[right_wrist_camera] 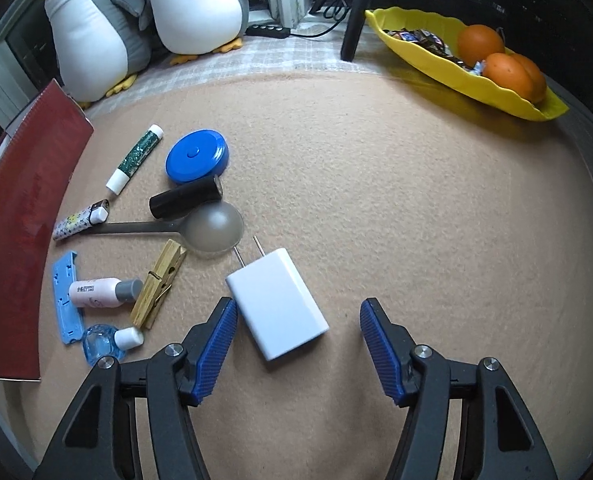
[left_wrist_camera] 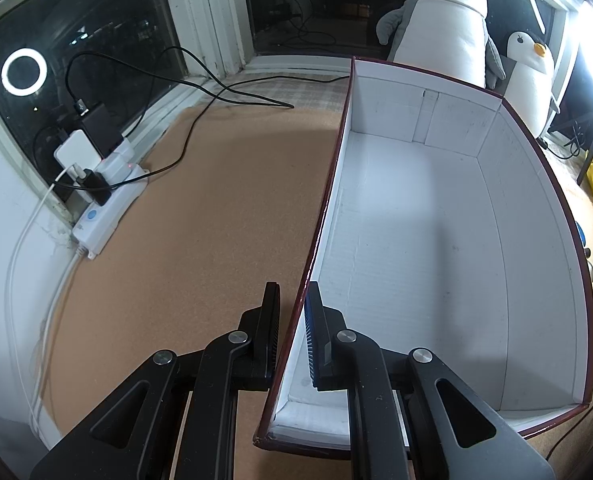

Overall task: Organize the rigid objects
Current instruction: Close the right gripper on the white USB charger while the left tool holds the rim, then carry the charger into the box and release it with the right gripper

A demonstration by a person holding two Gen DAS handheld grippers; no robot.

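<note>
The left gripper (left_wrist_camera: 292, 332) pinches the near wall of the empty dark-red, white-lined cardboard box (left_wrist_camera: 416, 240), likely steadying it for loading. The right gripper (right_wrist_camera: 298, 344), fingers wide, straddles the white plastic wall charger (right_wrist_camera: 276, 304) lying mid-surface, one finger touching its side, probably the first item to go in.

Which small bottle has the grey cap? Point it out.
The pink bottle, lying on its side beside the wooden clothespin. The clear blue bottle below it has a white cap.

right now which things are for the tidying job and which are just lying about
For the job: white-lined red cardboard box, white plug charger, blue round case, black cylinder, wooden clothespin, pink bottle.

Lying about: plush penguins, yellow fruit tray, white power strip.
</note>
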